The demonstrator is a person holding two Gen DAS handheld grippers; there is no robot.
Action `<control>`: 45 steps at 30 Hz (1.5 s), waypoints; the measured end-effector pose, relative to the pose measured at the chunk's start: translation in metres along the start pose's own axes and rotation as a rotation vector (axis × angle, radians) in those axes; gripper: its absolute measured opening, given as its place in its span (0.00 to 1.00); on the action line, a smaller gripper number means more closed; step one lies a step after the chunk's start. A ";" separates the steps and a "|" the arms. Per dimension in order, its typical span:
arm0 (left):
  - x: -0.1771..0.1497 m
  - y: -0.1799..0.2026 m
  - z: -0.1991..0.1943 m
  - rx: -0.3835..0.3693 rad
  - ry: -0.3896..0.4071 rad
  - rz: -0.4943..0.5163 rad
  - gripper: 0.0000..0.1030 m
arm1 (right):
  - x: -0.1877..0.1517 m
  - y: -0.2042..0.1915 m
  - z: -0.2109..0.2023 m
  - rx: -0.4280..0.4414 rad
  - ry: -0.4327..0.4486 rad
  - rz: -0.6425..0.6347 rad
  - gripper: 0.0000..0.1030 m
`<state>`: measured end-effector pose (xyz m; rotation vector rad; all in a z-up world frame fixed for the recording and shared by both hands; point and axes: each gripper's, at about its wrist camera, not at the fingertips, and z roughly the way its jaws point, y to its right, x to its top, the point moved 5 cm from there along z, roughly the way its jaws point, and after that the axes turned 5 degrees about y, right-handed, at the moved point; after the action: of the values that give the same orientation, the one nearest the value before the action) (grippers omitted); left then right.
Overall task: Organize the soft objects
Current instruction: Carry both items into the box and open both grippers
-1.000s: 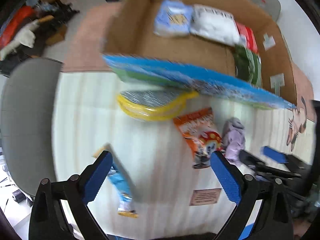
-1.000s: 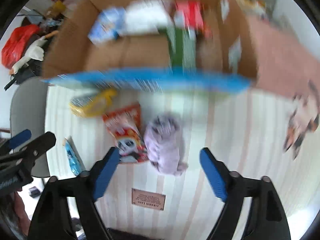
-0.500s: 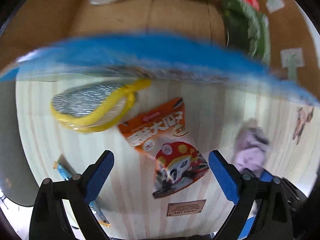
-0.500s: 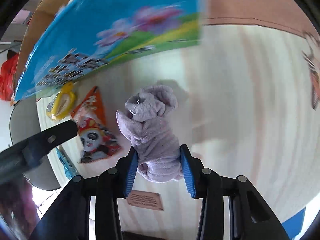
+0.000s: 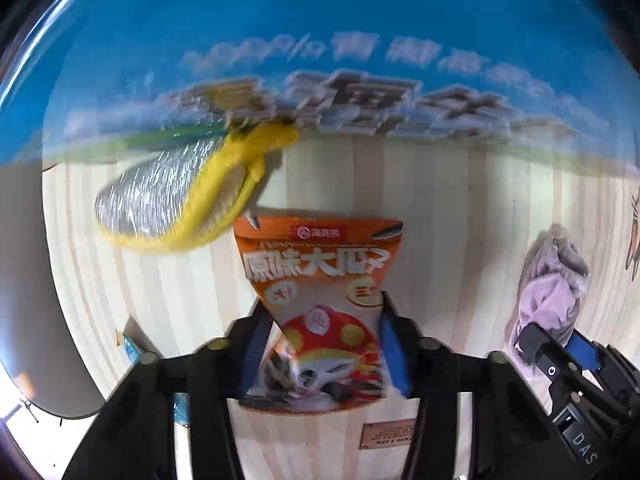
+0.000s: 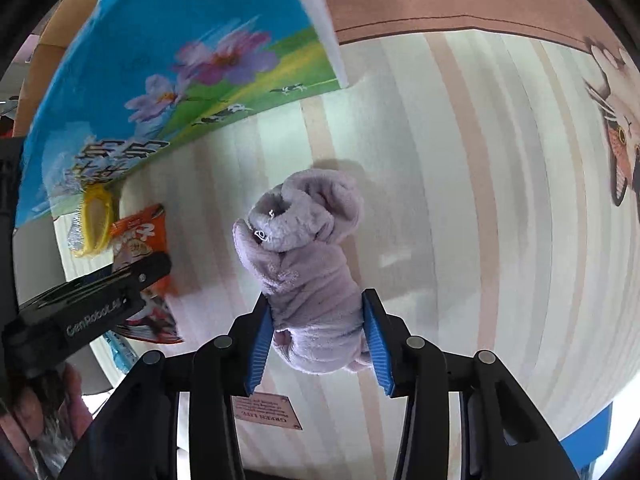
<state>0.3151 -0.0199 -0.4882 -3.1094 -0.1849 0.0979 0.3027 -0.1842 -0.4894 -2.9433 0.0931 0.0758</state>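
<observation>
My left gripper (image 5: 325,354) pointed straight down over the striped mat (image 5: 440,208), and its jaws were closing around the lower half of the orange snack bag (image 5: 320,280). The blue pads (image 5: 394,356) already touched the bag's two edges, and the bag lay flat on the mat. Just beyond the bag's top corner sat a silver pouch with a yellow rim (image 5: 176,200), partly tucked under the edge of the blue printed box wall (image 5: 320,40). A thin blue packet (image 5: 130,346) lay at the mat's left edge, mostly hidden behind my gripper's arm.

My right gripper (image 6: 318,338) was clamped on the rolled lilac towel (image 6: 304,248), squeezing its near end between both pads (image 6: 260,340). The rest of the roll stretched away from me, resting on the mat (image 6: 480,200). From the right wrist camera I saw the left gripper (image 6: 100,300) low at the left, over the snack bag (image 6: 136,236). The box (image 6: 160,60) stood beyond, its flower-printed side facing me. A small brown label (image 6: 266,412) was stuck on the mat just below the towel.
</observation>
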 end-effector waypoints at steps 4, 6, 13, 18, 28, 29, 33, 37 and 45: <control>-0.018 -0.006 -0.014 -0.037 0.026 -0.008 0.40 | -0.011 -0.012 -0.011 0.012 0.005 -0.036 0.41; -0.029 -0.012 -0.026 -0.057 0.047 -0.005 0.40 | -0.014 -0.017 -0.022 0.028 0.015 -0.052 0.41; -0.038 -0.021 -0.102 -0.207 0.153 -0.014 0.40 | -0.020 -0.034 -0.087 0.125 0.077 -0.092 0.41; 0.004 -0.021 -0.188 -0.290 0.289 -0.012 0.40 | 0.000 -0.058 -0.150 0.186 0.161 -0.084 0.41; 0.134 -0.025 -0.158 -0.208 0.209 0.014 0.40 | 0.117 -0.088 -0.168 0.039 0.199 -0.006 0.41; 0.142 -0.024 -0.147 -0.206 0.174 0.012 0.40 | 0.132 -0.095 -0.158 0.023 0.189 0.009 0.41; 0.158 -0.015 -0.111 -0.204 0.074 0.019 0.40 | 0.153 -0.092 -0.123 -0.055 0.145 0.037 0.41; 0.167 -0.005 -0.088 -0.220 -0.002 0.044 0.42 | 0.168 -0.089 -0.094 -0.112 0.120 0.065 0.41; 0.176 -0.017 -0.091 -0.241 0.024 0.029 0.73 | 0.179 -0.082 -0.075 -0.190 0.105 0.026 0.75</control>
<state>0.4929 0.0159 -0.4076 -3.3518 -0.1627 0.0418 0.4898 -0.1293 -0.4101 -3.1352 0.1471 -0.0703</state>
